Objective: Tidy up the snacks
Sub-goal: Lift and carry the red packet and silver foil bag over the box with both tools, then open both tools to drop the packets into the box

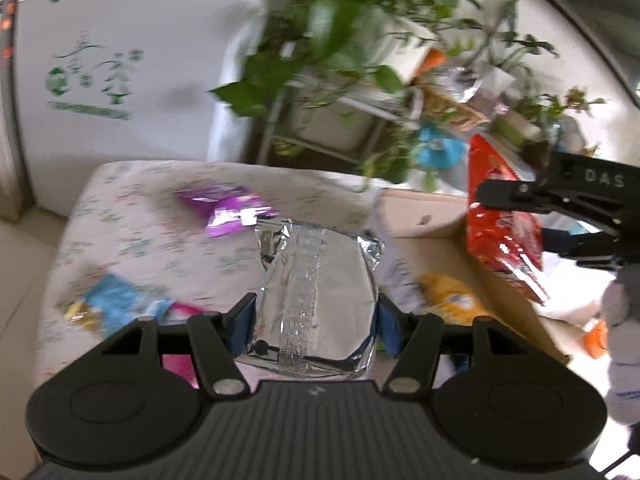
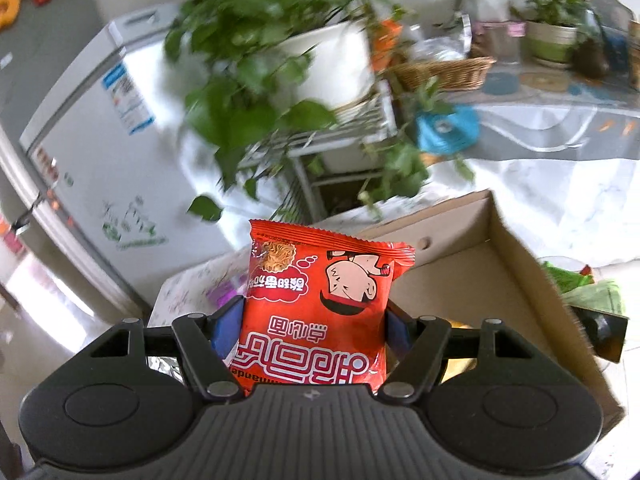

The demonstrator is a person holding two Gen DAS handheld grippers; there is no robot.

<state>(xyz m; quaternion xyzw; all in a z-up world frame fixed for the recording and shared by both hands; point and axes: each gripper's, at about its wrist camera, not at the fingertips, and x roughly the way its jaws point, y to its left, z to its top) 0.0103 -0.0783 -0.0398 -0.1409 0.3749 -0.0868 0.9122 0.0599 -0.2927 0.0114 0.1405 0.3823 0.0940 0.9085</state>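
My left gripper (image 1: pixel 316 322) is shut on a silver foil snack pack (image 1: pixel 316 280), held above a small table with a patterned cloth (image 1: pixel 132 216). A purple packet (image 1: pixel 228 210), a blue packet (image 1: pixel 116 306), a pink packet (image 1: pixel 180 360) and a yellow packet (image 1: pixel 452 300) lie on the cloth. My right gripper (image 2: pixel 314 330) is shut on a red noodle snack bag (image 2: pixel 320 304). In the left wrist view that red bag (image 1: pixel 500 236) hangs in the right gripper (image 1: pixel 568 216) over an open cardboard box (image 1: pixel 432 216). The box (image 2: pixel 480 280) sits low and to the right of the red bag.
A white fridge (image 1: pixel 100 72) stands behind the table on the left. A leafy plant on a metal rack (image 2: pixel 280 80) rises behind the table. A wicker basket (image 2: pixel 444 70) and potted plants (image 2: pixel 552 36) sit on a counter at the back right. A green packet (image 2: pixel 588 288) lies beside the box.
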